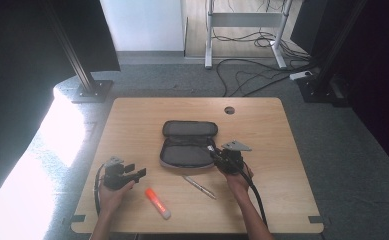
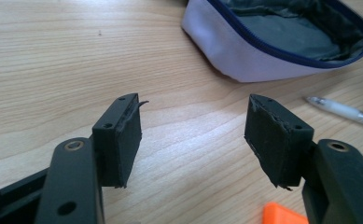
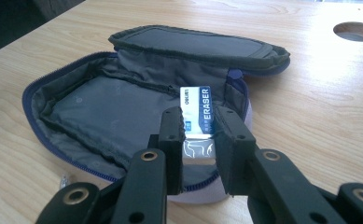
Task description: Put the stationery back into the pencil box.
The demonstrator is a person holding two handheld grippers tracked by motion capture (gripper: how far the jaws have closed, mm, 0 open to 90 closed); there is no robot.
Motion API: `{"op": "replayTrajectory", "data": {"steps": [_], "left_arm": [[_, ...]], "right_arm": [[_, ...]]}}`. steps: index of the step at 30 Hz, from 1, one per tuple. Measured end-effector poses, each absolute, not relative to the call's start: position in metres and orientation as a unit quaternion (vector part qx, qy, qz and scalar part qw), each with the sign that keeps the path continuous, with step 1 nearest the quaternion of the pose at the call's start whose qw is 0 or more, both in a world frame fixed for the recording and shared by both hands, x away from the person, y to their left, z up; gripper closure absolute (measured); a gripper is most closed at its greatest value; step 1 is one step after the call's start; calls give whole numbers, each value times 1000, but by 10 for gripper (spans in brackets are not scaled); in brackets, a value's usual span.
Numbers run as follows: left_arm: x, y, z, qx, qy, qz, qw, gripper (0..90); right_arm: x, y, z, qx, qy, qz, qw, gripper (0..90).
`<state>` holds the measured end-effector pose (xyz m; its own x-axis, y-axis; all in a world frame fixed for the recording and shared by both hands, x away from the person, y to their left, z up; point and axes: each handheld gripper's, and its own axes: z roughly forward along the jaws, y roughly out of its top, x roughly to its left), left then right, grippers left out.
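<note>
Eraser (image 3: 198,122) first: it is a small white block with a blue label, and my right jaws are squeezed tight on its two sides. I hold it standing up, right over the near edge of the pencil case (image 3: 100,112). My right gripper (image 1: 213,150) sits at the right end of that case, low and close to it. I think the eraser is not touching the case lining, but it is hard to be sure from here.

The pencil case lies wide open in the middle of the counter (image 1: 272,130). Its lid is flipped back on the far side. The inside is grey and the zip is dark blue.

My left gripper (image 1: 138,172) is over at the left, well apart from the case. Its jaws are spread wide with nothing between them, just bare wood below.

An orange marker (image 1: 157,203) lies on the counter near my left hand (image 1: 113,196). A pen (image 1: 199,186) lies just in front of the case, between my two hands.
</note>
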<state>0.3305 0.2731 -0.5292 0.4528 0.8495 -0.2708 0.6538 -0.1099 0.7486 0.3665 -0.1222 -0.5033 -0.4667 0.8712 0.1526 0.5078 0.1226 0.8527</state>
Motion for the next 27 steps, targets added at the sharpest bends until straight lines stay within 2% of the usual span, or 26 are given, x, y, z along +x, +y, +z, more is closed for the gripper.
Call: {"op": "replayTrajectory", "data": {"steps": [27], "left_arm": [[331, 278, -531, 737, 514, 110, 425, 366]], "right_arm": [[389, -104, -518, 479, 740, 428, 201, 728]]}}
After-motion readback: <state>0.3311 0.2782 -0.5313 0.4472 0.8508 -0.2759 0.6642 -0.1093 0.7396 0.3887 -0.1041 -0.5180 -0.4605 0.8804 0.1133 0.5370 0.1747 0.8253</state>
